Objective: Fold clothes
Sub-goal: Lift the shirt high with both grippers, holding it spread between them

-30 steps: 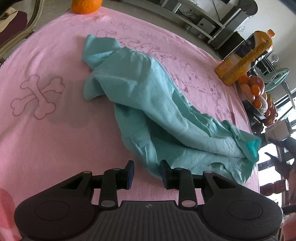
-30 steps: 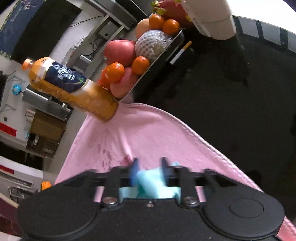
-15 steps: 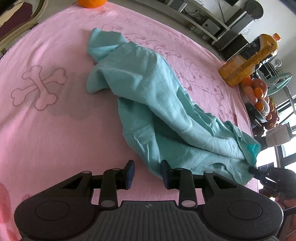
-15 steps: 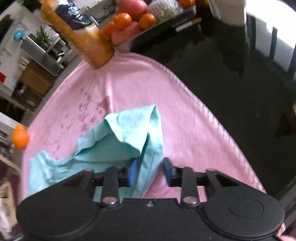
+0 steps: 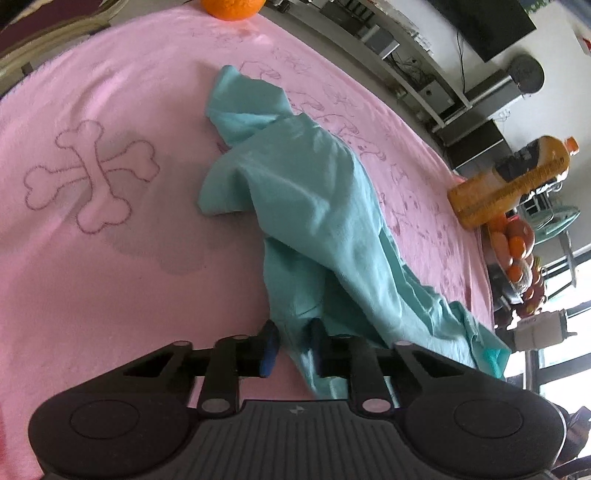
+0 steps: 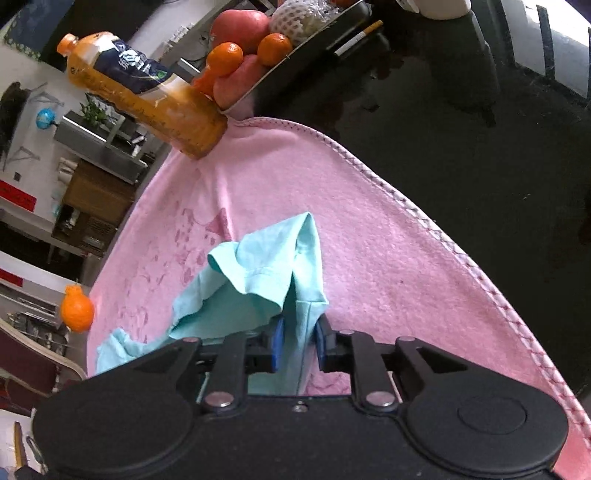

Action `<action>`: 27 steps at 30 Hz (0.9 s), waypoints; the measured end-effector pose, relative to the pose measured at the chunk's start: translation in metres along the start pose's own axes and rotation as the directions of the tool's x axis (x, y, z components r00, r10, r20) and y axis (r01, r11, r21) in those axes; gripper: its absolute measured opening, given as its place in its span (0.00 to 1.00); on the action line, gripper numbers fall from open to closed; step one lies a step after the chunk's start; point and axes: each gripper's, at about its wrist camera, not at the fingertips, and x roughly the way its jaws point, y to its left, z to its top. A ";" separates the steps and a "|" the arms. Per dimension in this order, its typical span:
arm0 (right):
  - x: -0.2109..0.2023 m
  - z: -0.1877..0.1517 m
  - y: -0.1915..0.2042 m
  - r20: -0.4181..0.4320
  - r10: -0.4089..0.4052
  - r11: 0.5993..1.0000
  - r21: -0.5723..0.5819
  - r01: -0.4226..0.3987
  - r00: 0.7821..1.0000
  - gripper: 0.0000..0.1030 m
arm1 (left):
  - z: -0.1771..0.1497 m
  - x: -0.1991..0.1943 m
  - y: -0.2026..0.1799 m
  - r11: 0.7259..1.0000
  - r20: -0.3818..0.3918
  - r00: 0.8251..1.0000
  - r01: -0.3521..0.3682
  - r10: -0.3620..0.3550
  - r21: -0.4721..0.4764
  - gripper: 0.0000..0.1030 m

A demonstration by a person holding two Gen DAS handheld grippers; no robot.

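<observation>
While the left gripper (image 5: 291, 345) closes and the right gripper (image 6: 298, 343) opens around the shirt (image 5: 314, 206), thin cloth may slip free.

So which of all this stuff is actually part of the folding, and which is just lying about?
Part of the job:
- teal garment
- left gripper, closing on its near edge
- right gripper, opening, cloth between its jaws
- pink blanket underneath

Just lying about:
- juice bottle
- fruit tray
- loose orange
</observation>
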 end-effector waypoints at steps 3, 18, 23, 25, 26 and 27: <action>0.001 -0.001 0.000 0.008 -0.001 1.000 -0.007 0.001 1.000 0.11 | -0.001 -0.002 0.000 1.000 0.003 1.000 0.007 -0.007 -0.007 0.00; -0.092 0.049 0.115 0.068 0.283 0.945 0.151 -0.290 0.957 0.02 | 0.103 -0.185 -0.111 0.970 0.288 0.928 0.214 -0.239 0.114 0.00; -0.208 0.049 0.139 0.323 0.465 0.864 0.037 -0.502 0.824 0.02 | 0.099 -0.279 -0.106 0.952 0.408 0.860 0.273 -0.306 0.140 0.00; -0.223 0.037 0.144 0.292 0.446 0.881 0.025 -0.473 0.846 0.02 | 0.093 -0.306 -0.107 0.943 0.423 0.843 0.295 -0.331 0.151 0.00; -0.231 0.031 0.148 0.292 0.447 0.882 0.010 -0.470 0.845 0.02 | 0.089 -0.323 -0.108 0.933 0.444 0.821 0.318 -0.360 0.170 0.00; -0.239 0.025 0.152 0.293 0.449 0.884 -0.005 -0.468 0.844 0.02 | 0.085 -0.340 -0.109 0.921 0.463 0.797 0.339 -0.388 0.189 0.00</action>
